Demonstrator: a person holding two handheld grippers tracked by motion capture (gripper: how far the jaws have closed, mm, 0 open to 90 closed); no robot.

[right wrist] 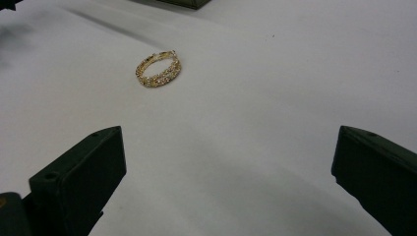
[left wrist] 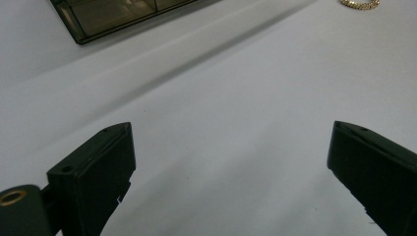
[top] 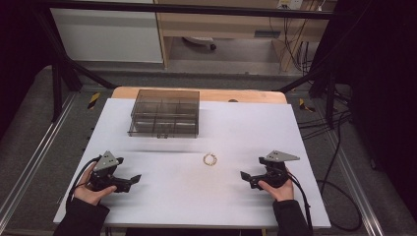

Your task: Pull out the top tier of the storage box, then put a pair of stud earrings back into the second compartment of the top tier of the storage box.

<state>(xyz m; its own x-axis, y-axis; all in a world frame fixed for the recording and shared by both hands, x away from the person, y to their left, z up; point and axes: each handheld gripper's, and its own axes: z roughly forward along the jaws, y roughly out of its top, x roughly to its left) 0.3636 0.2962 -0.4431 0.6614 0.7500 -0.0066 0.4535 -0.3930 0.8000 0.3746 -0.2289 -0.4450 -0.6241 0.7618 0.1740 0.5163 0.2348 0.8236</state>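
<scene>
Left gripper (top: 135, 179) and right gripper (top: 244, 175), each held near the desk's (top: 255, 123) near edge, jaws spread wide, gripping nothing, touching nothing; gold bracelet (top: 210, 159) lies flat mid-desk between them, nearer the right gripper; smoky compartment box (top: 165, 113) stands toward the far edge

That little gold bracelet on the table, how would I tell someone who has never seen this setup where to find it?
Start at the white table and the smoky clear compartment box near its far edge. Come toward the person; the gold bracelet lies alone between the left gripper and right gripper, nearer the right. It is the one small, glittering hoop there.
</scene>
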